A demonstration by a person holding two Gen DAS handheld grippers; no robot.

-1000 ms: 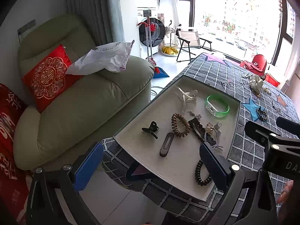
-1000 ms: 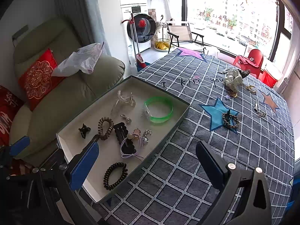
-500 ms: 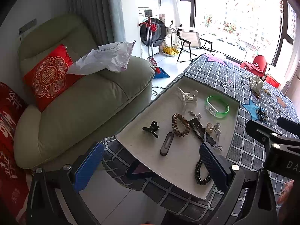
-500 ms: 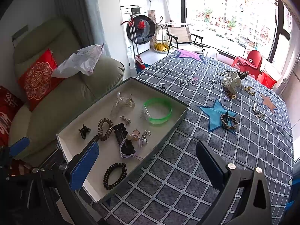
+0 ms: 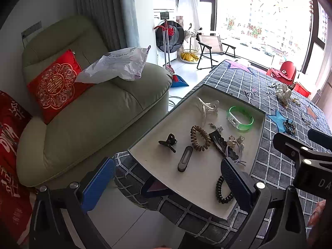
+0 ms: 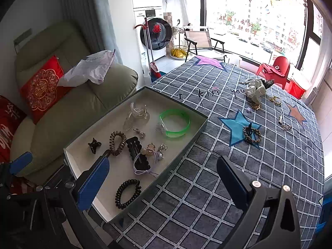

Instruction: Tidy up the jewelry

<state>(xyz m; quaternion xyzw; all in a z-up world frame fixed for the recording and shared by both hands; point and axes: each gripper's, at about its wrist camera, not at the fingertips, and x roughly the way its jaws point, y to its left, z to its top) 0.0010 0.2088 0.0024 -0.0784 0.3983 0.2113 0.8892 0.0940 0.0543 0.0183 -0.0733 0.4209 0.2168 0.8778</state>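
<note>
Jewelry tray on a checked bench, both grippers wide and empty

Bench (image 6: 207, 186), draped in soft grey cloth with a white grid and star patches, fills the right wrist view; the left wrist view catches only its near corner and more of the padded green sofa (image 5: 93, 114) with its red embroidered cushion (image 5: 54, 85). A shallow rectangular tray (image 6: 199, 130) with a pale inner floor sits at the bench's left edge. Inside lie a glossy green bangle (image 6: 176, 122), a brown coiled hair tie (image 6: 117, 140), a black coiled hair tie (image 6: 127, 193), a flat black hair clip (image 6: 137, 151) and a small black claw clip (image 6: 94, 145).

Only the right view shows clearly the braided bracelet (image 6: 252, 134) on the blue star, well apart from the tray. Only the left view shows the slim dark oval clip (image 5: 184, 158).

The left hand-held gripper (image 5: 166, 180) hangs over the tray's near end, blue-padded jaws spread wide, holding nothing. The right hand-held gripper (image 6: 164, 178) straddles the tray's near right wall, equally wide, empty.
</note>
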